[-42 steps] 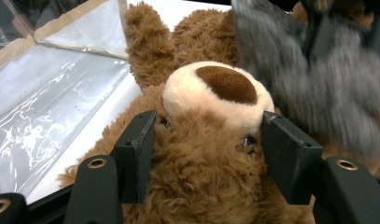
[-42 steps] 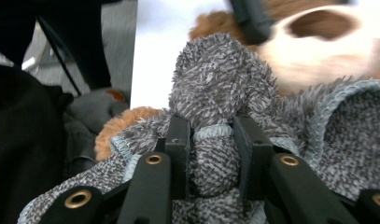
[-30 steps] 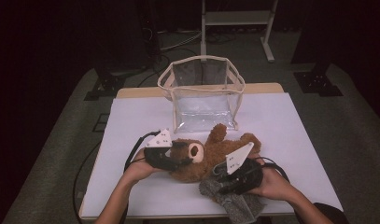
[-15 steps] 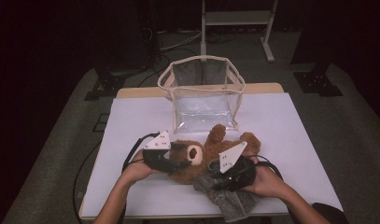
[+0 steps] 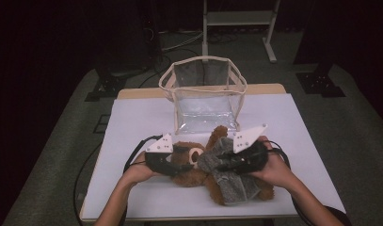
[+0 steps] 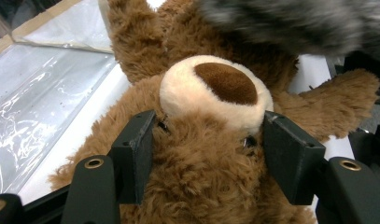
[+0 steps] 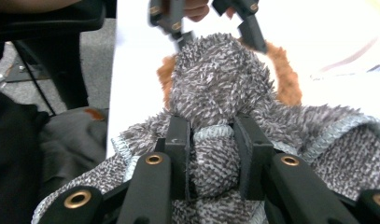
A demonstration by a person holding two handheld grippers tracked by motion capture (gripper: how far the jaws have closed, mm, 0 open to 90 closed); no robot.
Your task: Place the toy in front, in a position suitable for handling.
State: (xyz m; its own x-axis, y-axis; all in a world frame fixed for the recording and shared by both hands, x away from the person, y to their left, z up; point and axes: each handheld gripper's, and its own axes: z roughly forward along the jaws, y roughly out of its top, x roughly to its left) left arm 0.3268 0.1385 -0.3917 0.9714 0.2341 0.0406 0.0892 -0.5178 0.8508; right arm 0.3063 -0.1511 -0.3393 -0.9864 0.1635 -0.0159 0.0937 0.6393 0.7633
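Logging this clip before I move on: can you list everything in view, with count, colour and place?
Teddy bear: one, brown with a cream muzzle, lying on the table's near half.
Cloth: one, grey fuzzy, draped over the bear.
Bag: one, clear with beige trim, upright behind the bear.
Table: one, white top.
Left gripper: black, jaws clamped on the bear's head.
Right gripper: black, jaws pinching a fold of the cloth.
Hands: two, at the near edge.
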